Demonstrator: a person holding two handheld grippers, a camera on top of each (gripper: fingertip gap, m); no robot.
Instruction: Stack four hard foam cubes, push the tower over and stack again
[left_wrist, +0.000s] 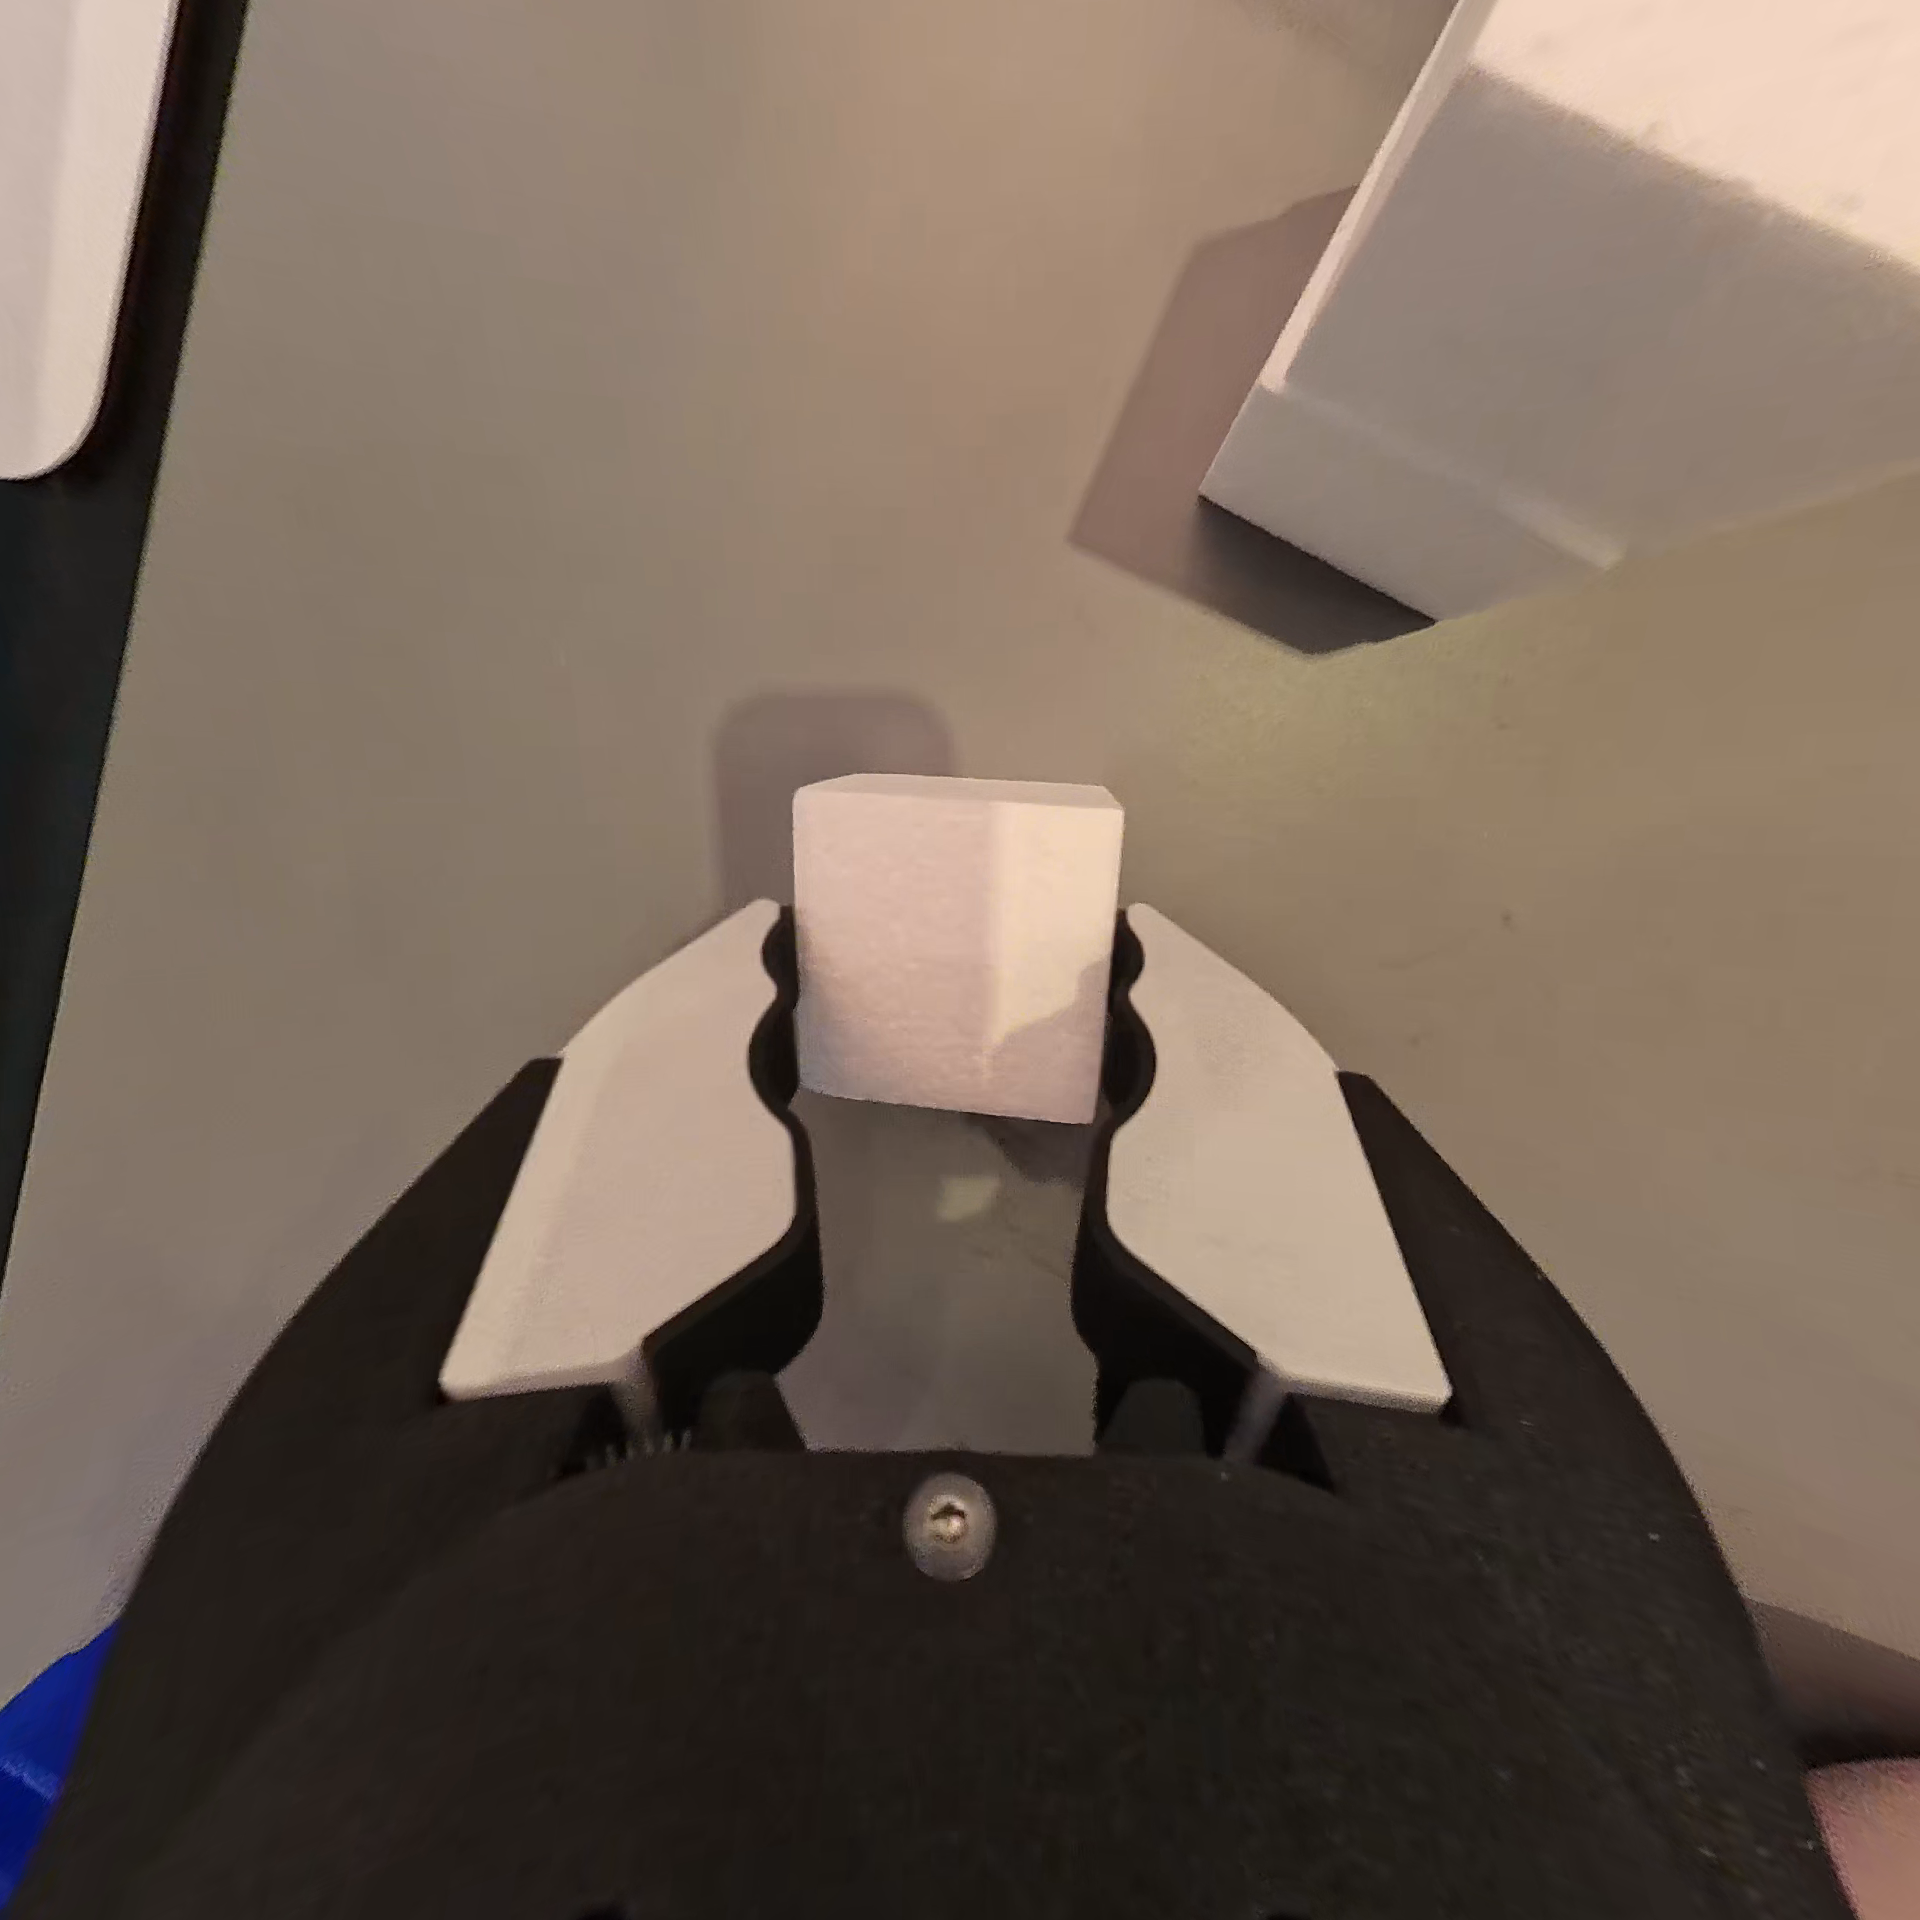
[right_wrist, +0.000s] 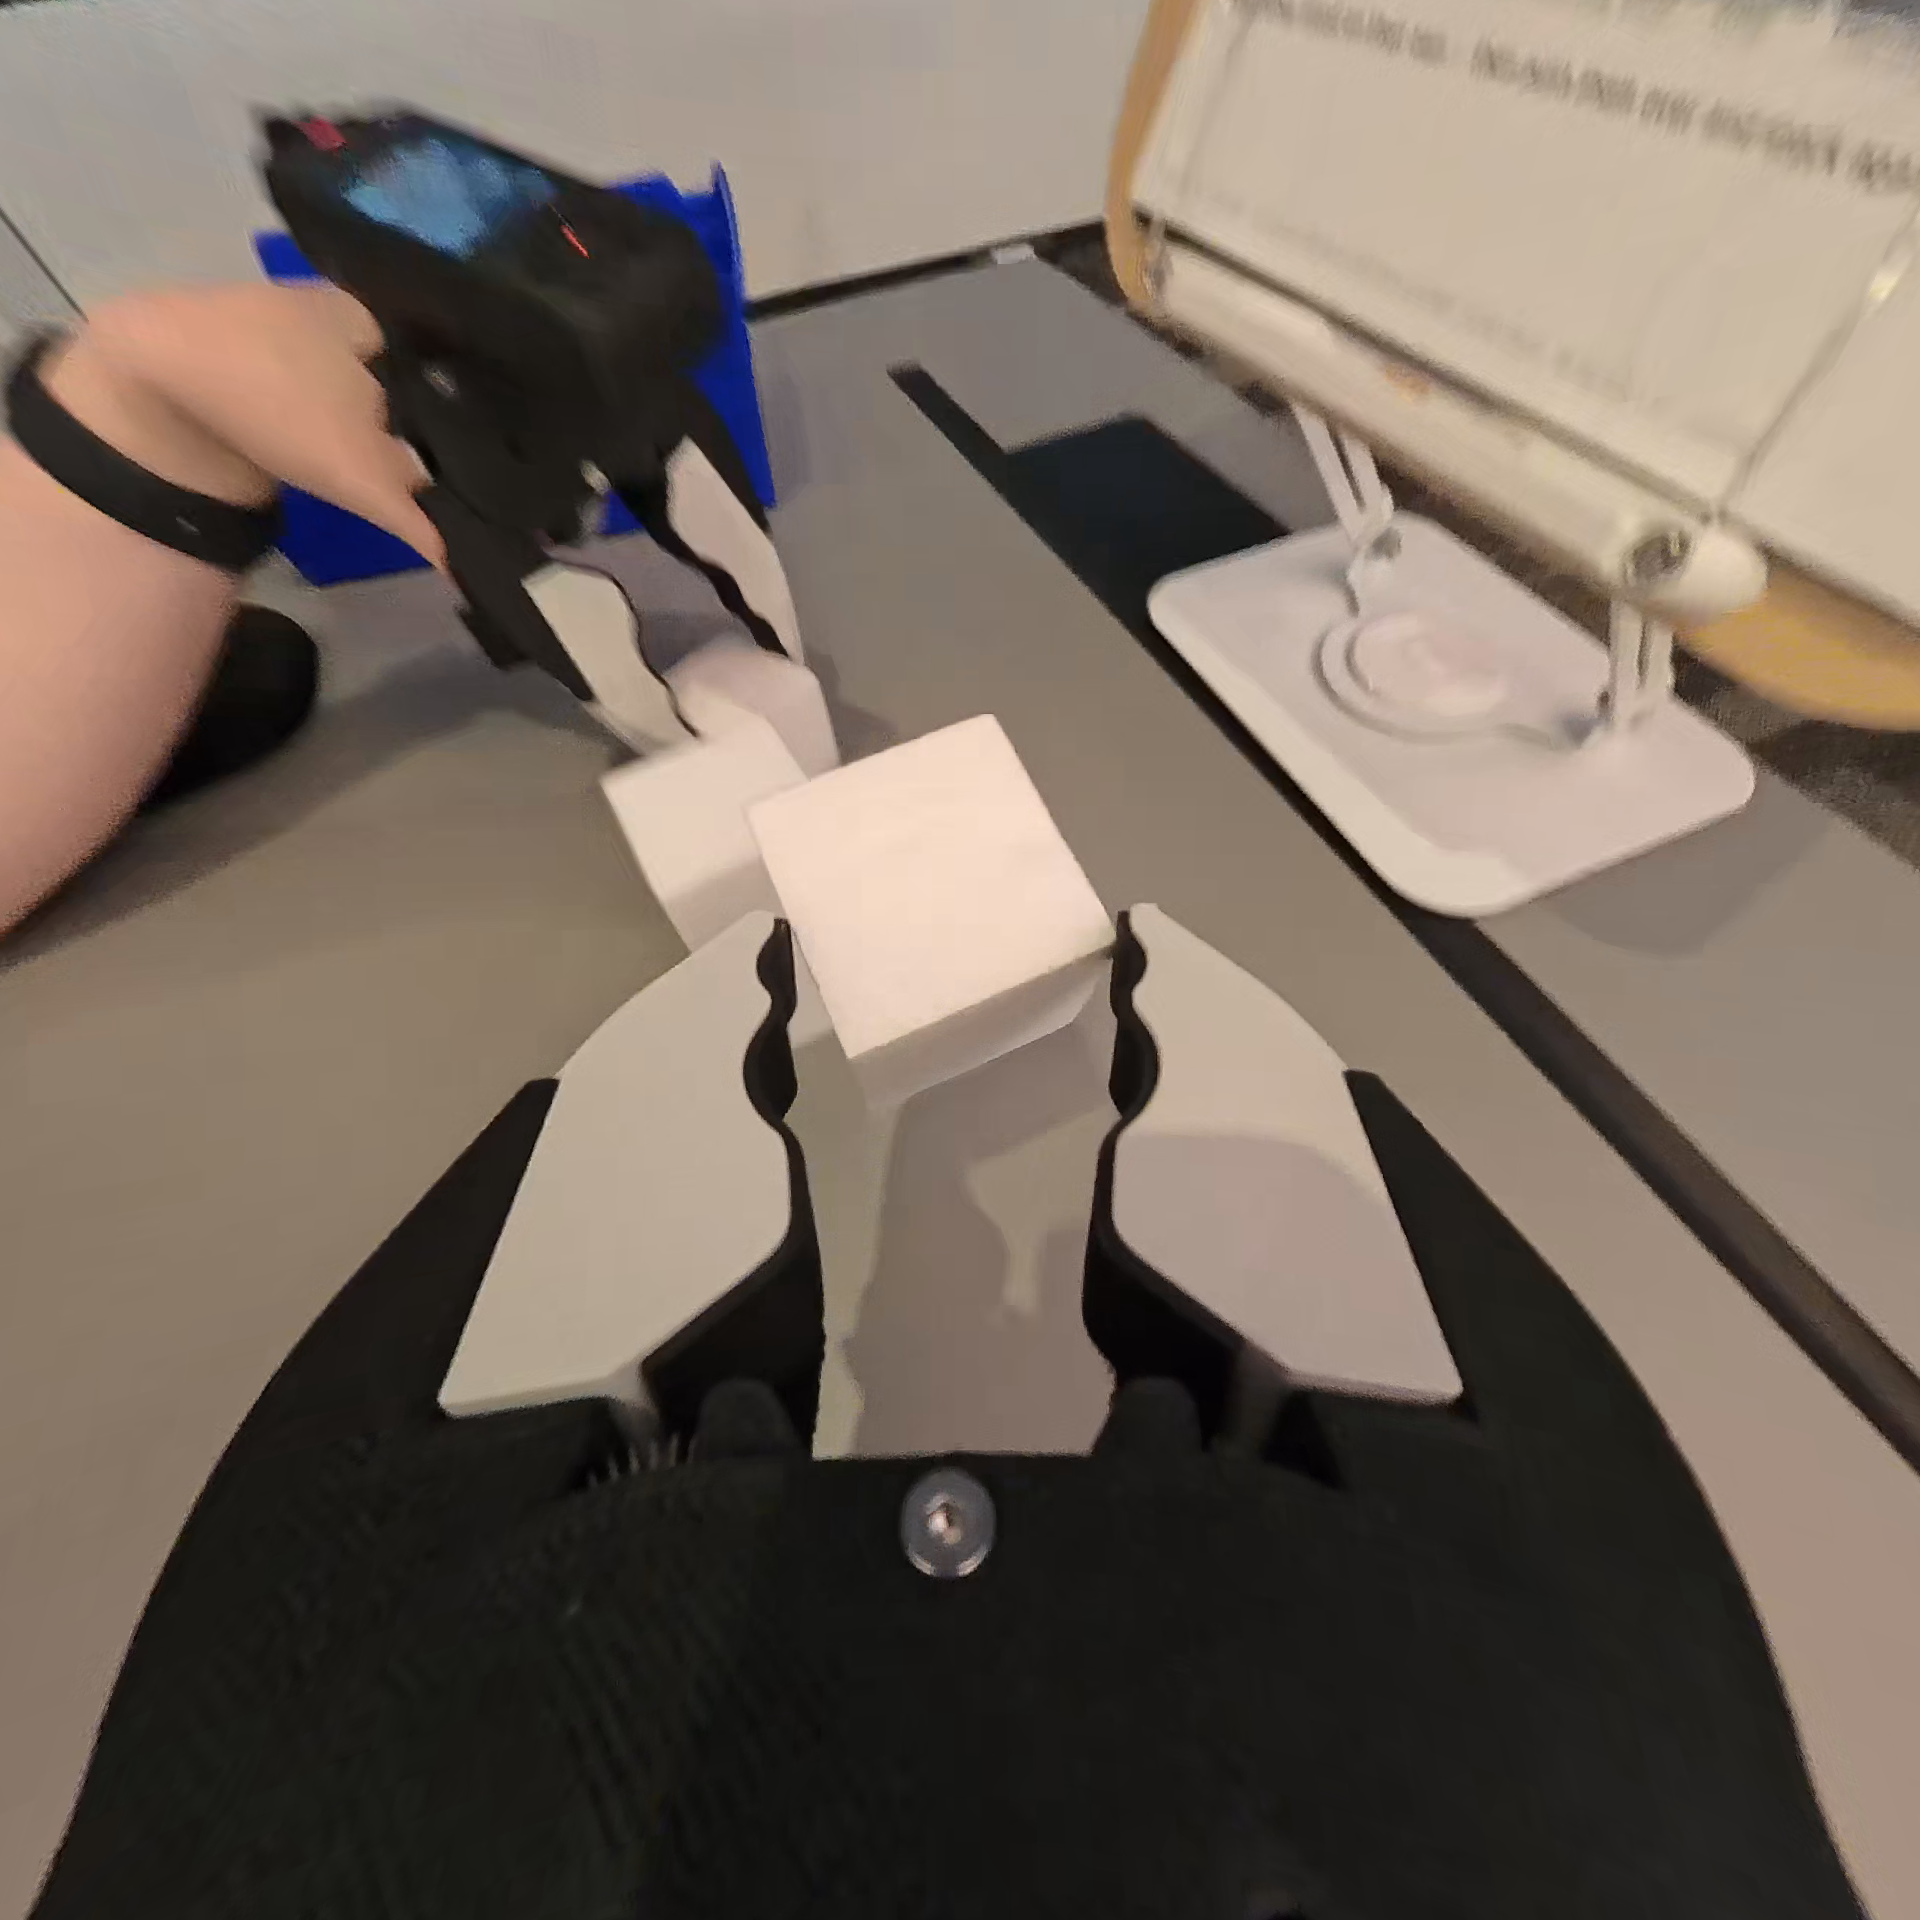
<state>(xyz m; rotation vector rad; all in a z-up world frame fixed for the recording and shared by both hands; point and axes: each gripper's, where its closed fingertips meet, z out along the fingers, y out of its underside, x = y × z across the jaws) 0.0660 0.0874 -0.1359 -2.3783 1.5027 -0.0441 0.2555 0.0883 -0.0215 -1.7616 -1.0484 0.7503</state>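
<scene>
A white foam cube (left_wrist: 951, 951) was held between the fingers of the left gripper (left_wrist: 953, 914). The jaws were closed on two opposite faces, presumably so that it could be carried squarely to a stack. Its faces were matt and finely grained, its edges crisp, and one vertical edge was turned toward the camera. It was kept well apart from the white stand (right_wrist: 1455, 790), on the far side of the other cubes.

A second cube (right_wrist: 925, 883), nearer that stand, was clasped by the right gripper (right_wrist: 953, 930). The jaws were drawn in against its near end at about a cube's width. It was turned cornerwise to the fingers, so the hold was judged less square.

In the left wrist view a white block (left_wrist: 1662, 208) was seen resting, slightly offset, on a lower one (left_wrist: 1403, 488). This was taken as a tower under construction.

A third cube (right_wrist: 691, 831) was seen just beyond the second, away from the stand and below the left gripper's fingers. Whether it was touched by them could not be told through the blur.

All of this was set over the grey table (right_wrist: 312, 1039). A blue box (right_wrist: 748, 343) stood farther still from the stand.
</scene>
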